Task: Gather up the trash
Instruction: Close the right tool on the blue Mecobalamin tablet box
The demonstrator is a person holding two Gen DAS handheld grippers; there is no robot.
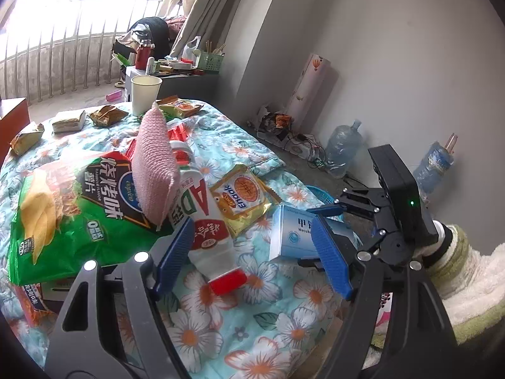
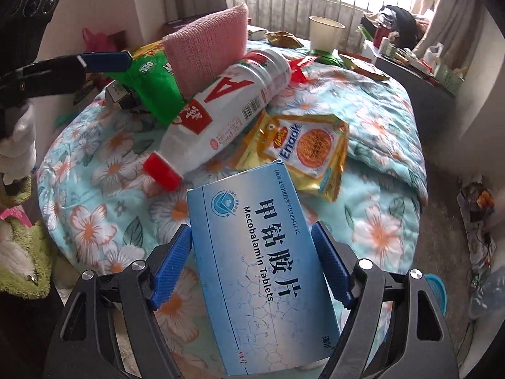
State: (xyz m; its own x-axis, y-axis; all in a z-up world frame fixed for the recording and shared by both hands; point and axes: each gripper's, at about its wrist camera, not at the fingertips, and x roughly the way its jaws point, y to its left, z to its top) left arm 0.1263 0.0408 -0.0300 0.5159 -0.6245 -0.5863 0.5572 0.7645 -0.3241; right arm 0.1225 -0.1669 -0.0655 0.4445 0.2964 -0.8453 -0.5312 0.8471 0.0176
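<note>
Right gripper [image 2: 252, 268] clamps a blue box [image 2: 262, 271] reading "Mecobalamin Tablets". Left gripper [image 1: 252, 252] gapes wide, holding nothing, straddling a white "AD" bottle [image 1: 205, 218] with its red cap [image 1: 228, 281] nearest; yellow "Enaak" packet [image 1: 243, 199] just beyond.

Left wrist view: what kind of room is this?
Likely a lived-in bedroom: a floral quilted turquoise bedspread strewn with snack wrappers, beige curtains by a railed window, a cluttered grey side table.

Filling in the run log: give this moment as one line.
right claw: shut on blue tablet box | left claw: open over white bottle | bed: green chip bag, yellow packet
</note>
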